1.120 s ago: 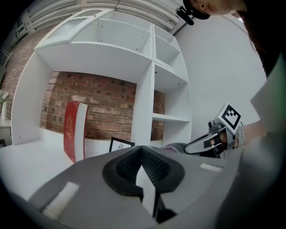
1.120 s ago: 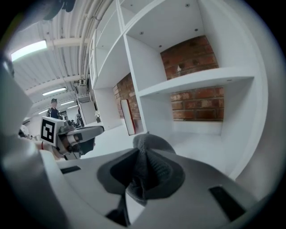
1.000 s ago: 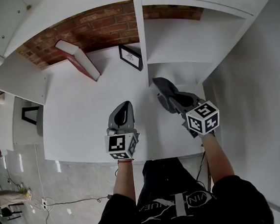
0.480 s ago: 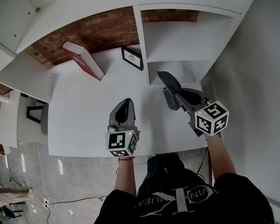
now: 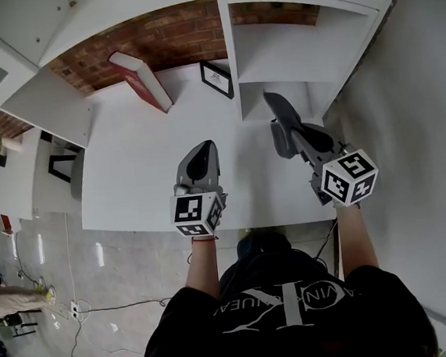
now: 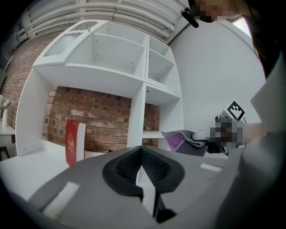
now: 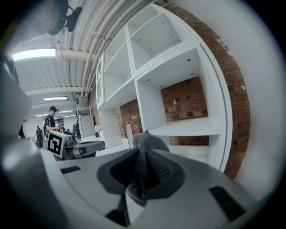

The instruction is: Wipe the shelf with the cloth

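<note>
The black shirt (image 5: 279,317) nearest the camera carries light lettering; only part of it reads, and it seems to end in "KLEIN". The 2 marker cubes, 1 on the left tongs (image 5: 195,214) and 1 on the right (image 5: 351,175), show black-and-white square patterns and no letters.

Compared with 1 second ago, both tongs stand higher above the white desk top (image 5: 145,181), the right ones more so. The left gripper (image 5: 204,146) has its jaws pressed together on nothing and hangs over the middle of the desk. The right gripper (image 7: 142,172) is clamped tight on the dark grey knitted cloth (image 5: 276,106), which bunches out past the jaw tips. From the left gripper view a purple side of the cloth also shows. The cloth has moved from low over the desk's far right to the front edge of the white shelf board (image 7: 192,129) in the right-hand bay. I judge it is being brought up to that board and wiping has not begun.

Farther left, a red hardback book (image 5: 141,79) leans against the red brick wall (image 5: 162,38). Its cover bears a pale emblem too small to read. Beside it stands a small dark-framed picture (image 5: 216,78) with no legible writing.
</note>
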{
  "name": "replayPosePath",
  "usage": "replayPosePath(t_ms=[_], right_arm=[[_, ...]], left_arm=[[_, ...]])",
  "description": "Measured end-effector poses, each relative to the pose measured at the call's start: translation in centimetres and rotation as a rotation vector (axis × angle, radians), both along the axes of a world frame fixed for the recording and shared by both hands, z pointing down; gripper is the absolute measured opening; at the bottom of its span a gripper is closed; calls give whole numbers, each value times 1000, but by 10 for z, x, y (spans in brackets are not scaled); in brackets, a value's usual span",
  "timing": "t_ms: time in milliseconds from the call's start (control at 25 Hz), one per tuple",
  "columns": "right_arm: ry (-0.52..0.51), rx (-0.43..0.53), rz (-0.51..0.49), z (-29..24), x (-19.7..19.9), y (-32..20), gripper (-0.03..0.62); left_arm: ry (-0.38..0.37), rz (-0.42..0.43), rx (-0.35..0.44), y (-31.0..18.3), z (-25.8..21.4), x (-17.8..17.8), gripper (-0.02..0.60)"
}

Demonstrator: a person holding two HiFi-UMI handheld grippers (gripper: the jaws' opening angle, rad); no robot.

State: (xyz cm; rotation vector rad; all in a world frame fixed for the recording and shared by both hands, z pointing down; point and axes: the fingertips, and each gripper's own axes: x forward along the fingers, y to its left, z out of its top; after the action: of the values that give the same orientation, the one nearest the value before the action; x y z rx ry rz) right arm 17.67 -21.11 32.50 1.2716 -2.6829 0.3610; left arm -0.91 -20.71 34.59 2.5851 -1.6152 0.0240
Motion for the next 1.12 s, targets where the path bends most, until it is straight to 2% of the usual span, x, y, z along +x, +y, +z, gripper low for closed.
replayPosePath(t_ms=[400,1120], right_arm=[[-7,65,36,-29,11,12,55],[-11,122,73,-48,27,20,55]], left_arm=[[-12,27,47,8,-24,3,11],[3,2,52,22,-36,-4,11]])
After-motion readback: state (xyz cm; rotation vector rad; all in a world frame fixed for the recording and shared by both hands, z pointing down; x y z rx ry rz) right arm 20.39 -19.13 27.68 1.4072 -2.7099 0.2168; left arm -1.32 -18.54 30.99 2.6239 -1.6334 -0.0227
